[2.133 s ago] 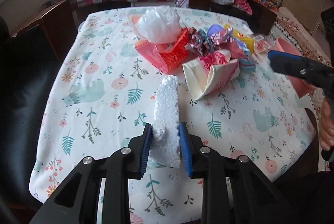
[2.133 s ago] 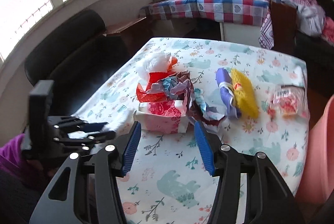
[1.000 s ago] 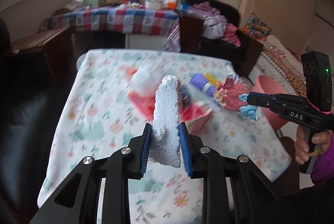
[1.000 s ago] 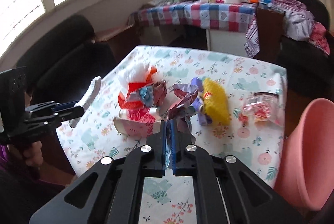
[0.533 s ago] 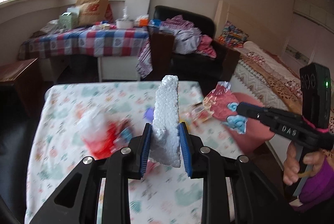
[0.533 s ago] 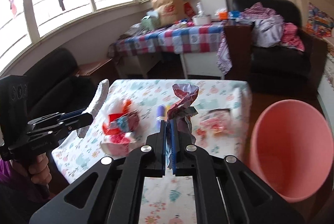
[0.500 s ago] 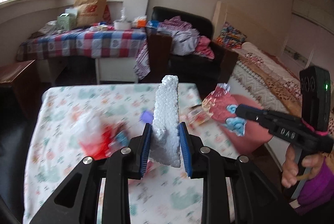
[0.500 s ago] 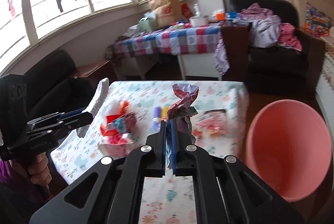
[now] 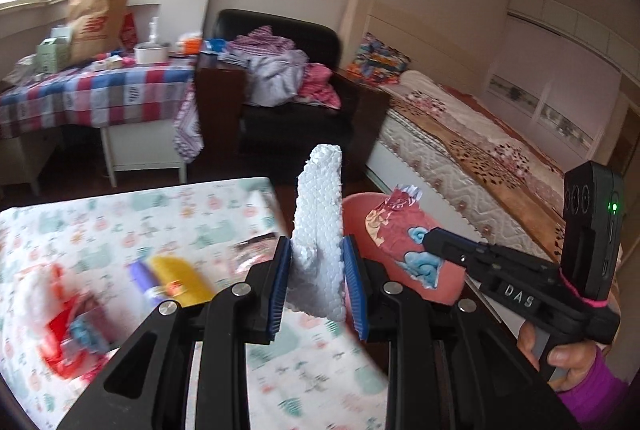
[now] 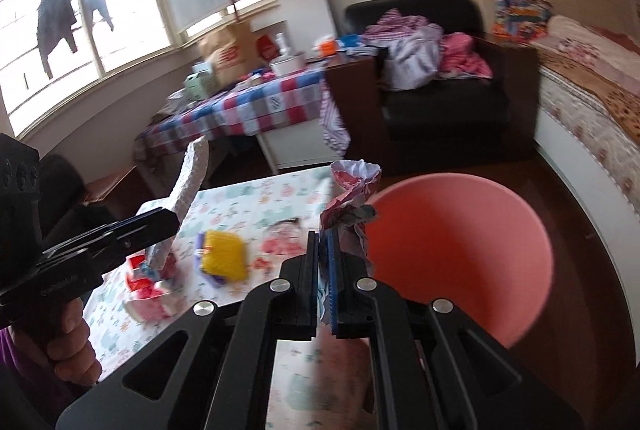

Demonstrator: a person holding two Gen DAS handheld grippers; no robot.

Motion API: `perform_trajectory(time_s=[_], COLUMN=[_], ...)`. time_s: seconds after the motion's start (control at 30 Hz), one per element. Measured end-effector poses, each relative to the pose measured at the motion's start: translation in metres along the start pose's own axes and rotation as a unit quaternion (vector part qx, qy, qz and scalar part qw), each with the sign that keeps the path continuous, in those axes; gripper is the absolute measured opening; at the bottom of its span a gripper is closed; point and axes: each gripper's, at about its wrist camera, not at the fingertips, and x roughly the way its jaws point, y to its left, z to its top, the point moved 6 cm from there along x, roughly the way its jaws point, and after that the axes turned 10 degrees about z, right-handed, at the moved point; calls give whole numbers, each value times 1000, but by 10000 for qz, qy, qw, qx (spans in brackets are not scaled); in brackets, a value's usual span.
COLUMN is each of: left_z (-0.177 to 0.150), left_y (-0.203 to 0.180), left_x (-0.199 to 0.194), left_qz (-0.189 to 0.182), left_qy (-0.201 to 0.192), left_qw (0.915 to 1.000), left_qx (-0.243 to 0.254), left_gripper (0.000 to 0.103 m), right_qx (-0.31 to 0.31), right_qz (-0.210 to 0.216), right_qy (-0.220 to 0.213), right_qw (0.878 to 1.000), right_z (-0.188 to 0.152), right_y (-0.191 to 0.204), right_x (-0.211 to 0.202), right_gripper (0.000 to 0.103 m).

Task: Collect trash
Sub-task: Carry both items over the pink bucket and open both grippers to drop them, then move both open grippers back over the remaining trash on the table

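My left gripper [image 9: 316, 280] clamps the light, crumbly foam slab [image 9: 320, 230] near its base, my right gripper [image 10: 325, 270] pinches the limp, crinkly wrapper [image 10: 352, 205] beside the pink bin [image 10: 460, 250].

White foam slab [image 9: 318, 230] upright, clamped

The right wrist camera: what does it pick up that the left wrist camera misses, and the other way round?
Only the right wrist view shows the window with dark clothes hanging outside, and the pink bin's open inside. Only the left wrist view shows the long bed and the wardrobe doors. Both show the foam piece in the left gripper, the crumpled wrapper pinched in the right gripper, the floral table and the yellow packet.
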Motion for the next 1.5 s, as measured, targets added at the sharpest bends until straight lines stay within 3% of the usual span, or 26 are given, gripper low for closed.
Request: perform_trajectory(time_s=[0.17,0.57,0.9,0.97,1.03,1.1,1.27,1.5], left_z=[1,-21,-32,-33,-32,-31,-29,-21], left_y=[-38,-105,-116,-116,-114,-114,-114,-111], left_x=[29,104,125,126,126,125,120,105], left_qz=[-204,-264,-146,-112,-126,-137,-150,-153], left_qy=[165,740,919,908,934,931,892,702], left_qw=[9995,9952,9934,9937,9939,9941,9944,9958], left_qx=[174,591,667,652,578,532,548,574], left_gripper=[26,26,27,30,43,45,50,53], right_qx=[251,785,1053,1081,1113,1154,1227,1082], right_qz=[-226,-671,-777,-804,-856,-907,-948,-996], right_qy=[-21,97,201,210,251,304,268,228], right_qw=[9994,9946,9912,9907,9898,9887,9875,9889], right_z=[-7,-30,-44,-44,-45,-46,-47,-42], right_y=[-30,-83,-102,-104,-107,-109,-110,-99], right_x=[-4,-5,0,0,1,2,-1,-5], right_gripper=[4,5,5,5,5,6,35,36])
